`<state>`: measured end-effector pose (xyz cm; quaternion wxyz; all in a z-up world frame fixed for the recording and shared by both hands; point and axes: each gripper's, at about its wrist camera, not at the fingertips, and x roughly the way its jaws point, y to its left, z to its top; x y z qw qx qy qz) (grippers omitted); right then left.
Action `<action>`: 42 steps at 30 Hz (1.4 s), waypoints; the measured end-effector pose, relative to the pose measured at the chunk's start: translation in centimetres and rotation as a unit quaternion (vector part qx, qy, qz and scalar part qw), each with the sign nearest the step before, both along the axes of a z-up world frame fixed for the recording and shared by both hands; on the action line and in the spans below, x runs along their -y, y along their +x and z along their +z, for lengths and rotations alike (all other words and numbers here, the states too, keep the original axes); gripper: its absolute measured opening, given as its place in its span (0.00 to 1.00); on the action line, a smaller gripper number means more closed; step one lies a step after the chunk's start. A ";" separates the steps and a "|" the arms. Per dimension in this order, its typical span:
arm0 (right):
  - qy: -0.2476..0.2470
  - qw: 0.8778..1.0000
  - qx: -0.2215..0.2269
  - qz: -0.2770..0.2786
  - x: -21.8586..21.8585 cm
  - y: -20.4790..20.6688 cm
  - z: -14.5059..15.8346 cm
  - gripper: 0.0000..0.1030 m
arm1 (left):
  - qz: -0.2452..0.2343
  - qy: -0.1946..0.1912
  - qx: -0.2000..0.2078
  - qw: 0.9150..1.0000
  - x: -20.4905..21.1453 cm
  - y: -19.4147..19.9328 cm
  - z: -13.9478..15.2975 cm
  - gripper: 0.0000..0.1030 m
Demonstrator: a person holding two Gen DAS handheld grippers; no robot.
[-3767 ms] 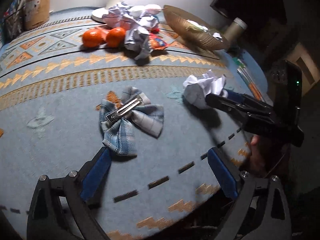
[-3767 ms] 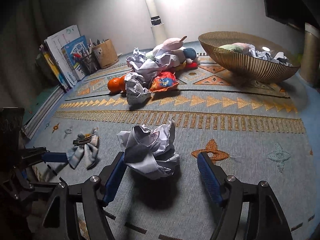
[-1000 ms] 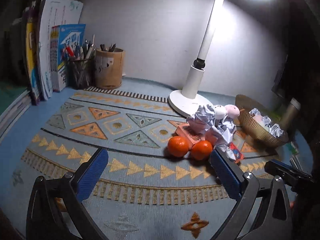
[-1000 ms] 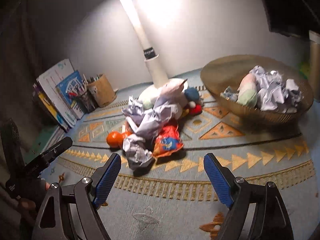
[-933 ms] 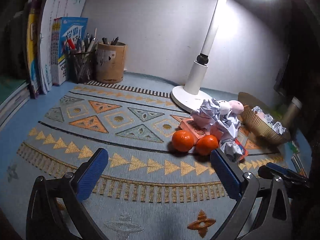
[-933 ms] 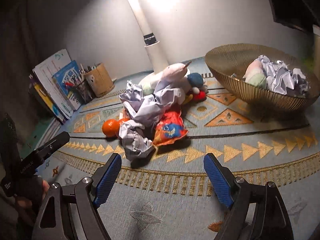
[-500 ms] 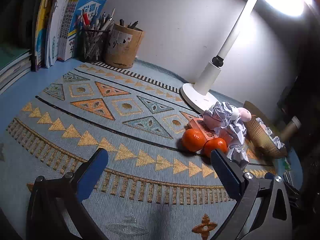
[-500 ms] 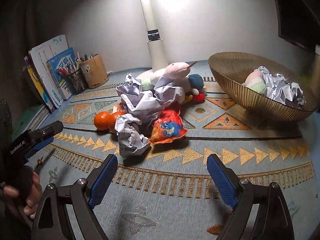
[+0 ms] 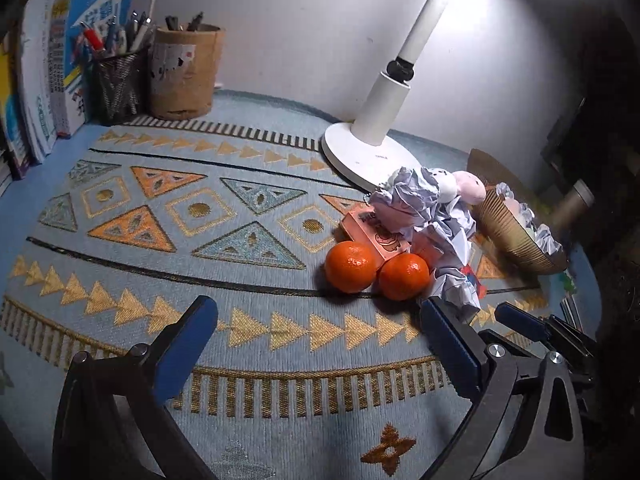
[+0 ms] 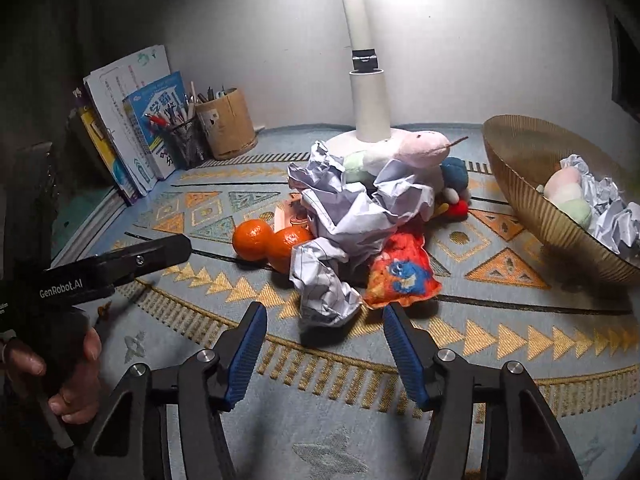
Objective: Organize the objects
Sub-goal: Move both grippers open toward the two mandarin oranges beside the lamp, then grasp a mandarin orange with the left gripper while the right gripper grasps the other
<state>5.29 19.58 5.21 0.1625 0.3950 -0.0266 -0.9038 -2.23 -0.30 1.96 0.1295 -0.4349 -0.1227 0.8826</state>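
— Right gripper [image 10: 322, 334], low centre of frame: jaws closing, nothing pinched yet. Paper ball [image 10: 324, 292] just above the tips, on the patterned cloth [image 10: 500, 340].

— Left gripper [image 9: 316, 340]?

— Wide apart, easing inward, empty. Two oranges [image 9: 376, 268] right of centre; bowl [image 9: 508, 232] far right; lamp [image 9: 376, 136] above.

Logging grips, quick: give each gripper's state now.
Left gripper: open, jaws closing slightly, nothing between them.
Right gripper: open, jaws closing, holding nothing.
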 end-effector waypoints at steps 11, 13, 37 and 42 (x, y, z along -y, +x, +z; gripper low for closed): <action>0.141 0.972 -0.016 0.189 7.6 -4.4 0.3 0.48 | -0.121 -0.052 -0.035 0.991 -1.2 -3.5 -0.4 0.71; 0.151 0.971 0.002 0.187 7.5 -5.9 -0.5 0.47 | -0.137 -0.064 -0.033 0.988 -1.1 -3.7 -0.5 0.70; 0.075 0.979 -0.066 0.180 4.9 -4.6 4.5 0.38 | -0.136 -0.028 -0.060 0.988 -1.5 -0.8 1.8 0.34; 0.004 0.987 -0.073 0.140 0.7 1.3 5.8 0.38 | -0.130 0.023 -0.074 0.989 -0.8 4.9 2.8 0.35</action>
